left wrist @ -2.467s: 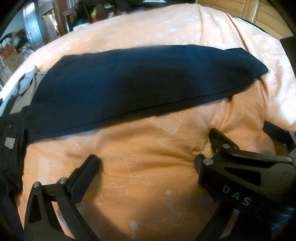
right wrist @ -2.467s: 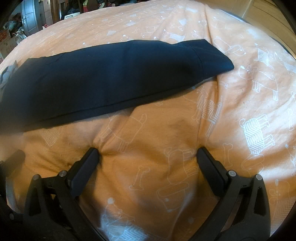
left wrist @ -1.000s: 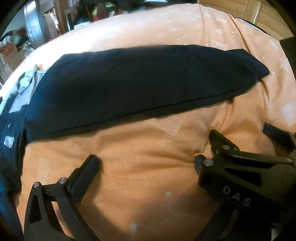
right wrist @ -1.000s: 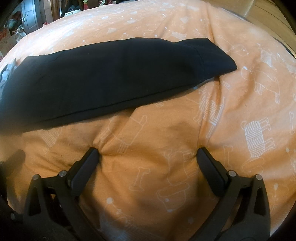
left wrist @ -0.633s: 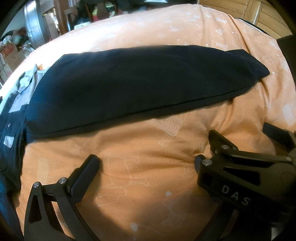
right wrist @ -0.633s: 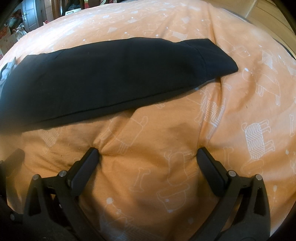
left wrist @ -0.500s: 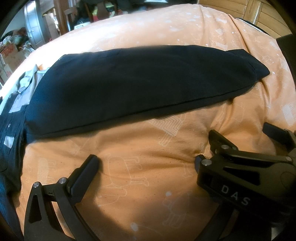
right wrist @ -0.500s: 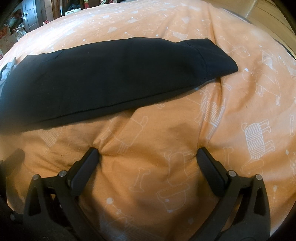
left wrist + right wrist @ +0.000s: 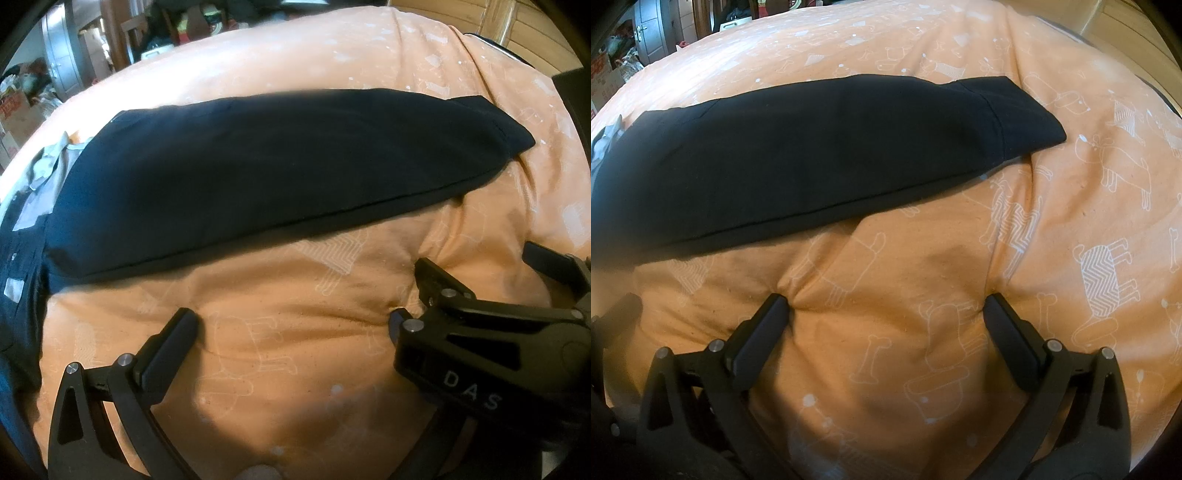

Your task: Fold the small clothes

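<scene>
- The bed (image 9: pixel 1071 221) wears an orange cover printed with white dogs.
- A folded dark navy garment (image 9: pixel 812 155) lies flat across it, beyond both grippers.
- Right gripper (image 9: pixel 886 314): spread wide, empty, tips denting the cover.
- Left gripper (image 9: pixel 291 325): likewise wide and empty.

1. A bed is covered by an orange quilt printed with white outline dogs and bones (image 9: pixel 1052 229).
2. Wooden panelling (image 9: pixel 532 22) is seen past the far right corner.
3. A grey metal cabinet (image 9: pixel 61 62) and cardboard boxes (image 9: pixel 16 114) are crowded beyond the far left edge.
</scene>
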